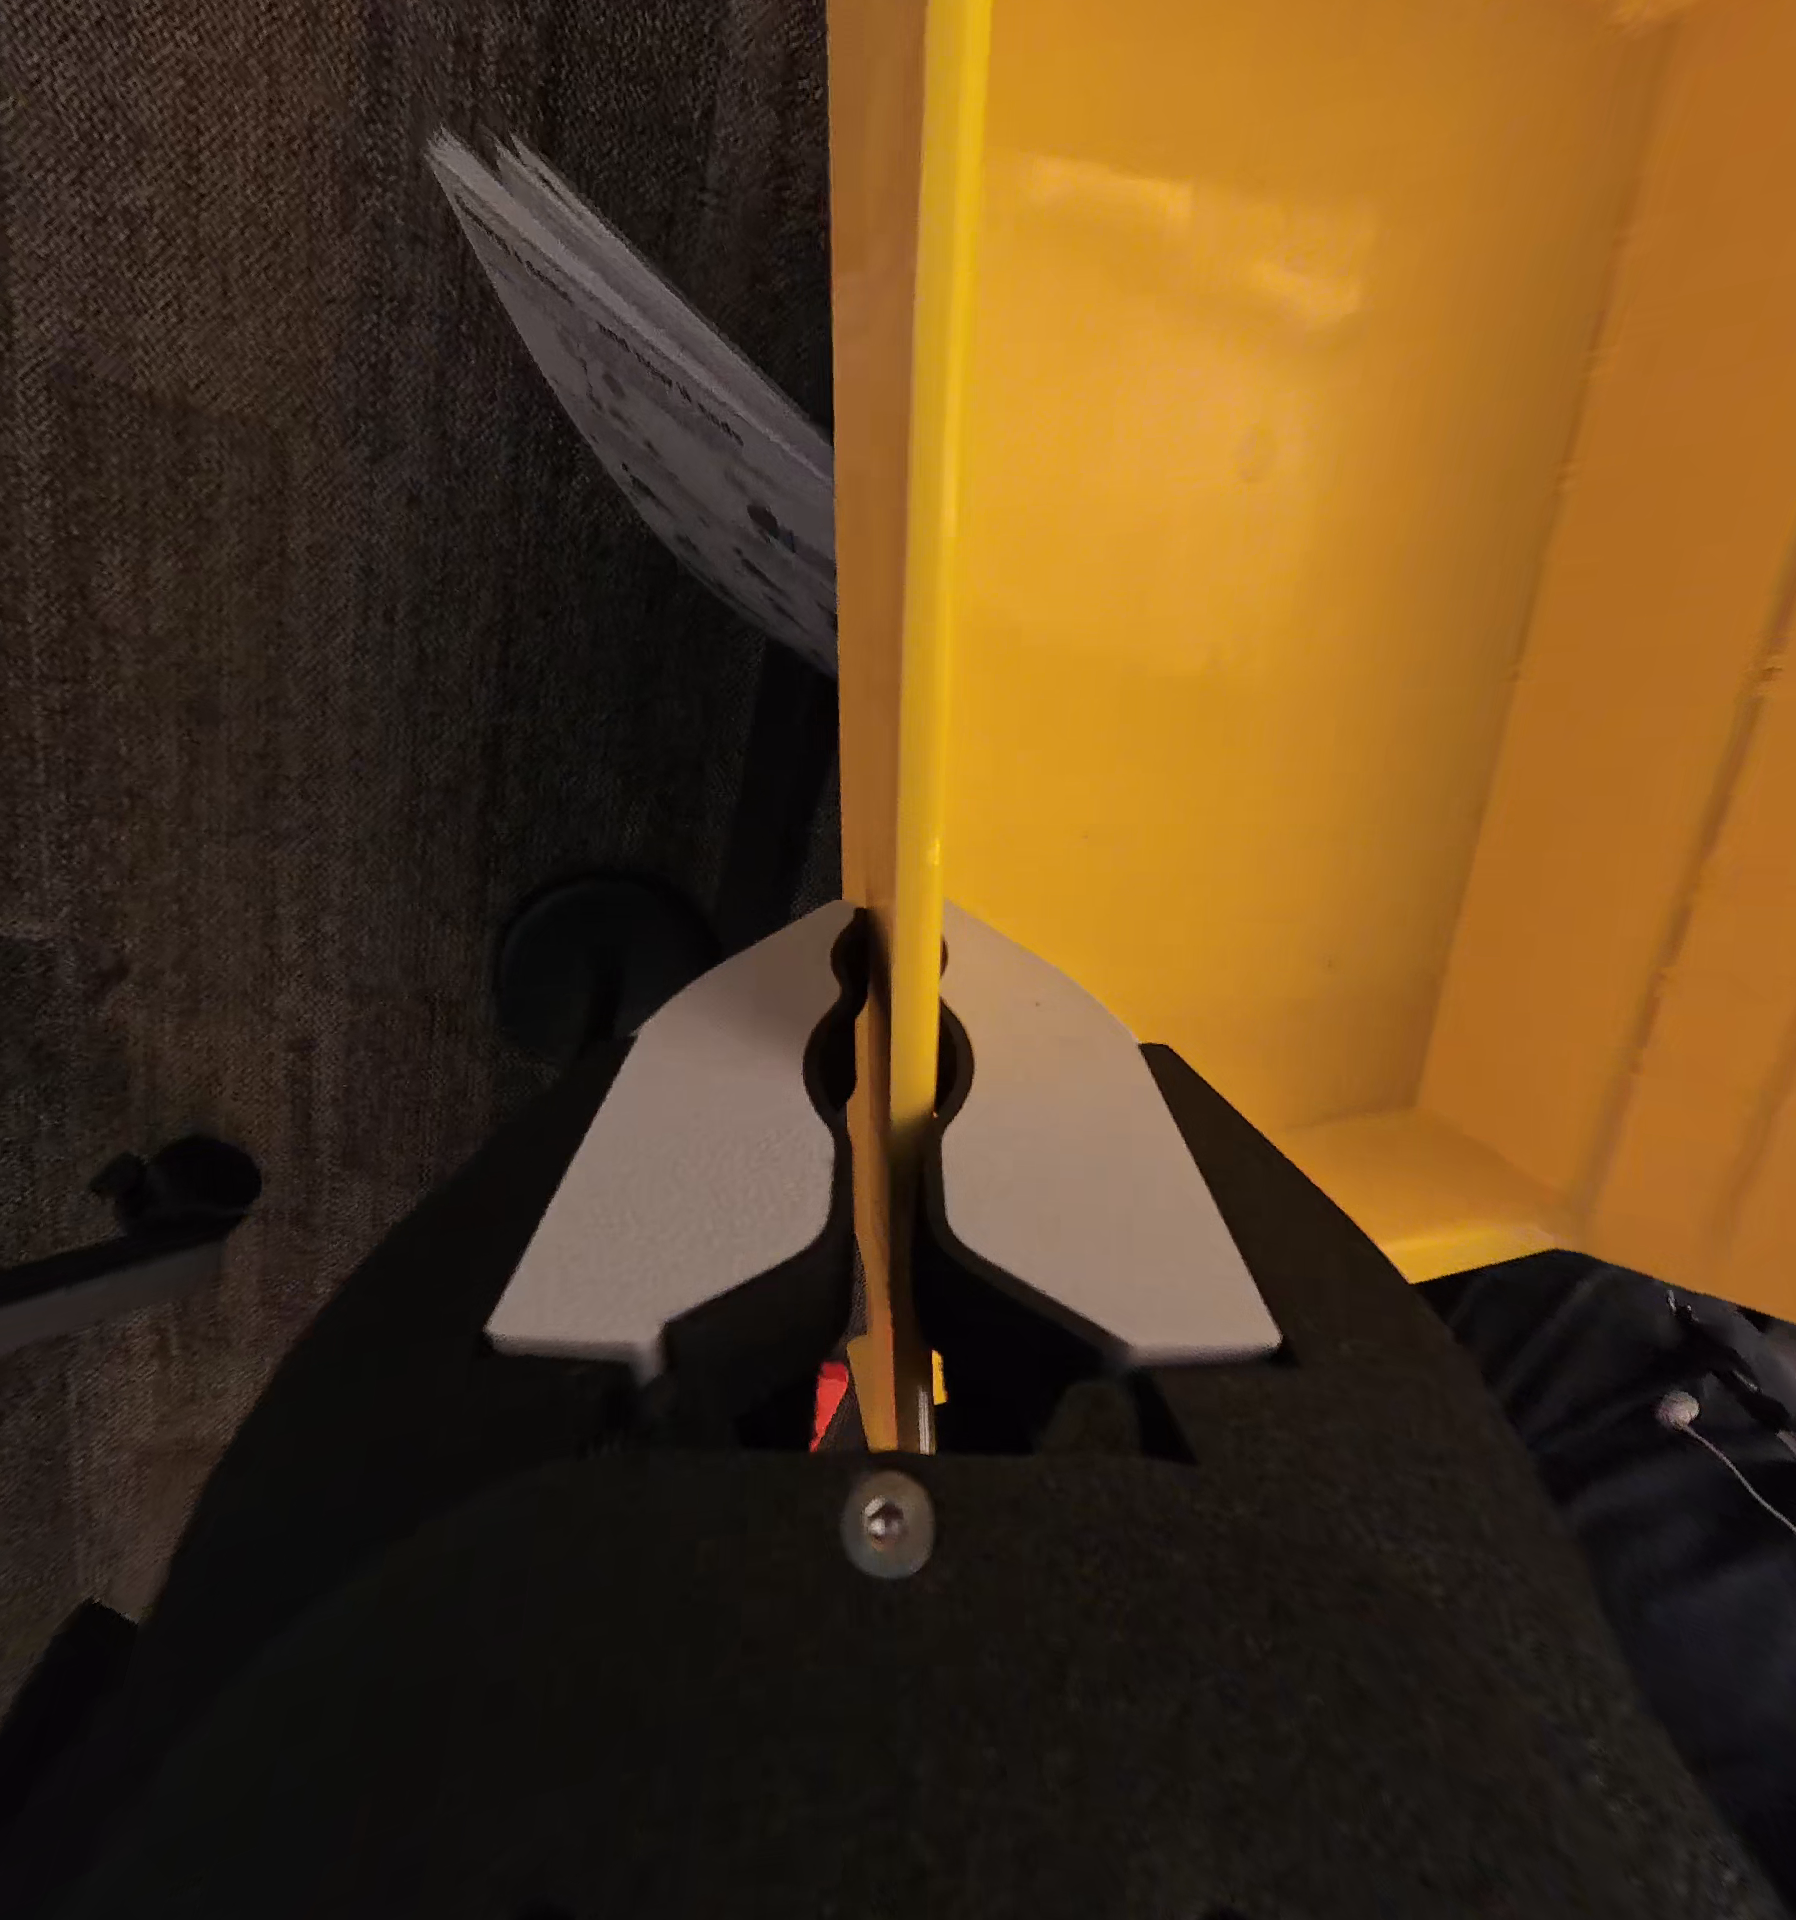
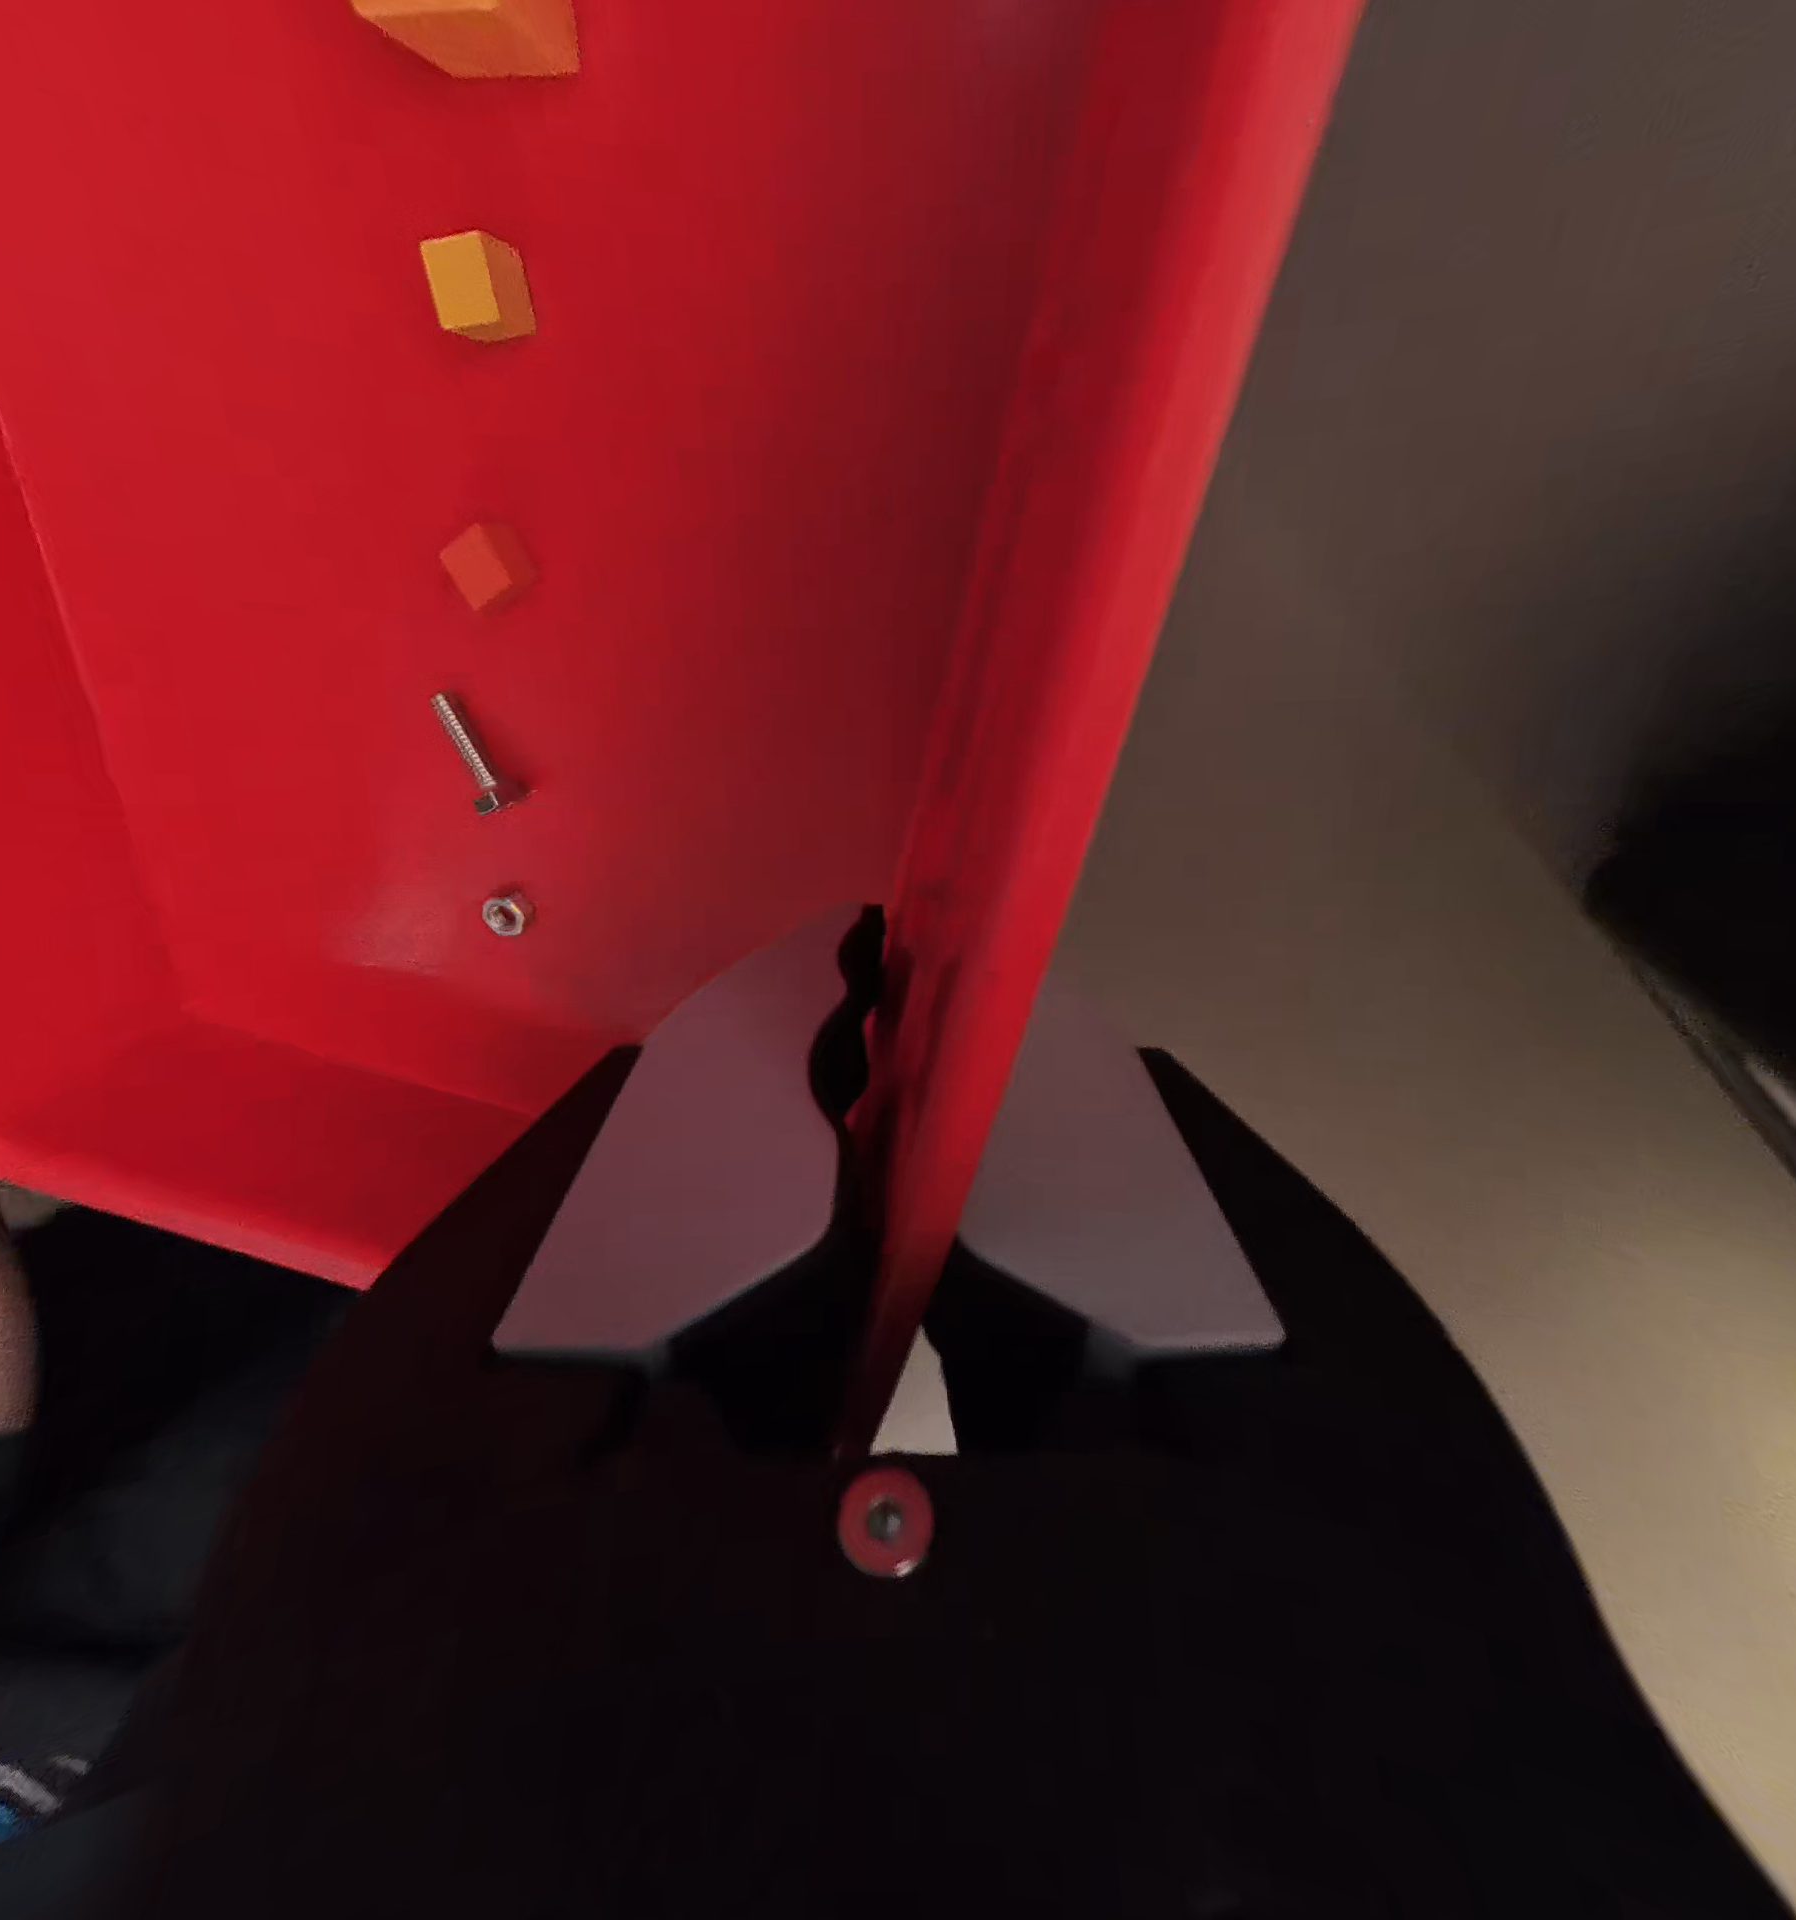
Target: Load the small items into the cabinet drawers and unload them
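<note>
Left tool clamps the yellow drawer wall, right tool the red drawer wall; both look mid-carry, needing level travel so the bolt stays in

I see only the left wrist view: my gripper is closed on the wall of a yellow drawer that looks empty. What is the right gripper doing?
Observer: The right gripper is shut on the side wall of a red drawer.
Operator: Is that red drawer empty too?
Observer: No. A bolt and a nut lie on its floor.
Operator: Anything else inside?
Observer: Yes, a yellow-orange cube, a smaller orange cube between it and the bolt, and an orange block cut off by the top edge.
</note>
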